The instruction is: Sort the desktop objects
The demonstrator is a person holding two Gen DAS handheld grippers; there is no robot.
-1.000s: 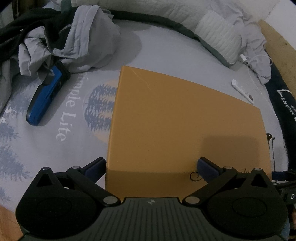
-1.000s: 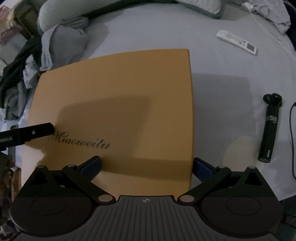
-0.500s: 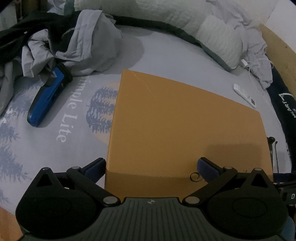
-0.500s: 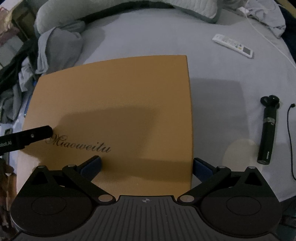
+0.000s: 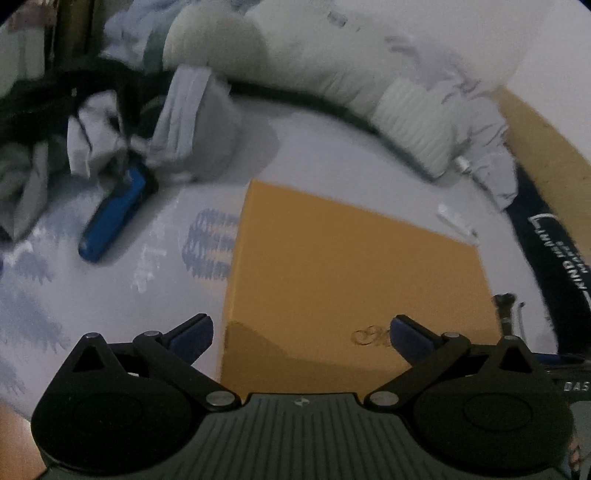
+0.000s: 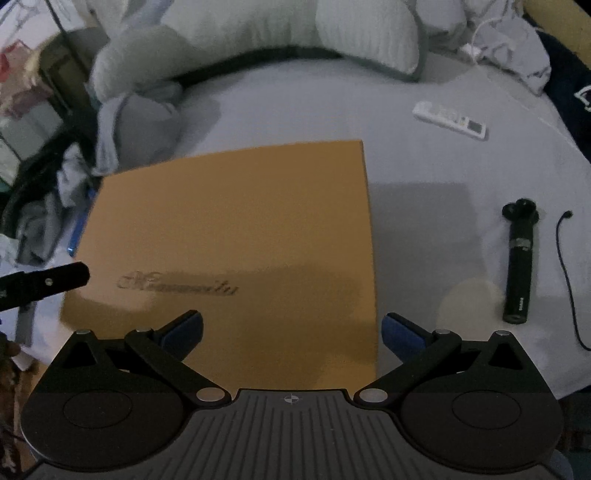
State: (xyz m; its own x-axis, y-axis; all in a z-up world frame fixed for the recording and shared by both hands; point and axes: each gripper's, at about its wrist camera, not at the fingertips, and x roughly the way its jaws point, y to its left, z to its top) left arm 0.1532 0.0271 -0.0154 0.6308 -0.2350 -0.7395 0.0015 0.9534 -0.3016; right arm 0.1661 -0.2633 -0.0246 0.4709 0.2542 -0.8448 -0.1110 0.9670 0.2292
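Grey bedding (image 6: pixel 295 110) with a faint tree print forms the work surface, bordered at the far side by a pale green quilted pillow (image 6: pixel 258 33) and crumpled grey clothing (image 5: pixel 192 122). An orange flat box (image 6: pixel 229 236) lies on the sheet, centred in both views, with a dark script logo near its near edge. The left gripper (image 5: pixel 301 334) hovers over the box's near left corner with its jaws spread wide; one blue-padded fingertip sits over the sheet just beside the box edge and the other over the box top, gripping nothing. The right gripper (image 6: pixel 291 330) is likewise spread, straddling the box's near right corner, one fingertip above the box and the other above the sheet. The left-wrist view is blurred. A blue handheld device (image 5: pixel 114 218) lies left of the box, partly tucked under the clothing. A white remote control (image 6: pixel 448 120) rests beyond the box's far right corner. A black cylindrical handle (image 6: pixel 519 262) lies well right of the box, with a thin black cord (image 6: pixel 565 269) beside it.
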